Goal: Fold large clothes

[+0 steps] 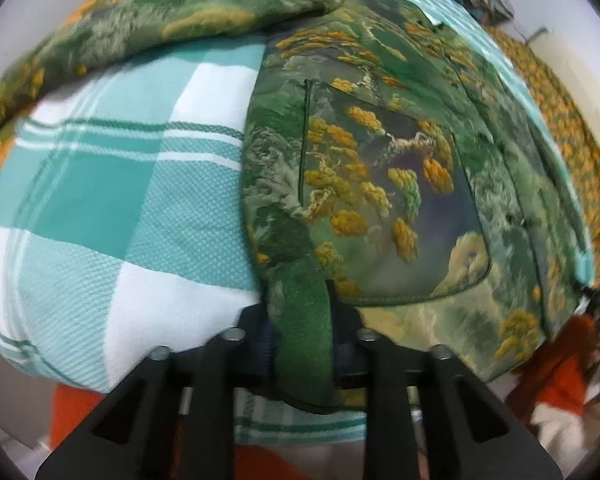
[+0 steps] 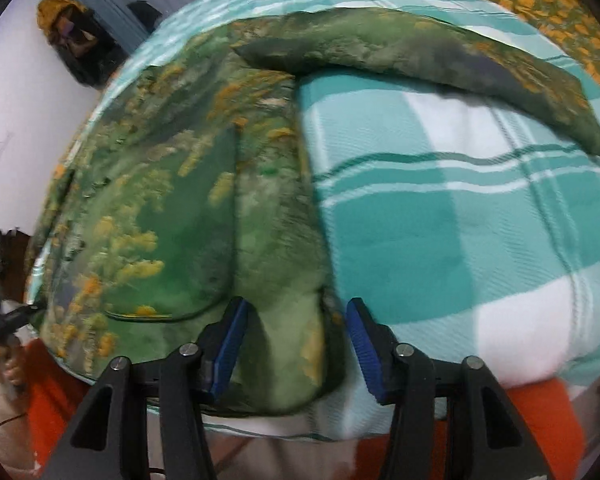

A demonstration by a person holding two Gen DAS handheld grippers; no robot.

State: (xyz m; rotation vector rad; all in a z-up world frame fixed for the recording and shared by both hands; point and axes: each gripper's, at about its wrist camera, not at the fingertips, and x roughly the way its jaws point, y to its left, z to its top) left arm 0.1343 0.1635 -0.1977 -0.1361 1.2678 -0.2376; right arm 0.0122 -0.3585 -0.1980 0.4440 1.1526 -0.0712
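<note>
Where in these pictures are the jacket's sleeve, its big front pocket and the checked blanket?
sleeve [image 2: 440, 56], right wrist view, mid-length of the outstretched arm.
front pocket [image 1: 396, 208], left wrist view, centre of the pocket panel.
checked blanket [image 1: 112, 184], left wrist view, bare teal square.

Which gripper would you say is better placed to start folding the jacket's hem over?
Left. The left gripper is already shut on the jacket hem; the right gripper merely straddles it, open.

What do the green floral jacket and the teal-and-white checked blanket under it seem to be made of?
Green floral jacket: probably a smooth printed synthetic or cotton cloth with a matte finish; it shows stitched pocket seams, and a soft thick hem fold sits in the left gripper. Teal-and-white checked blanket: a woven textile, likely cotton, matte; a fine waffle-like weave shows in the teal squares.
</note>
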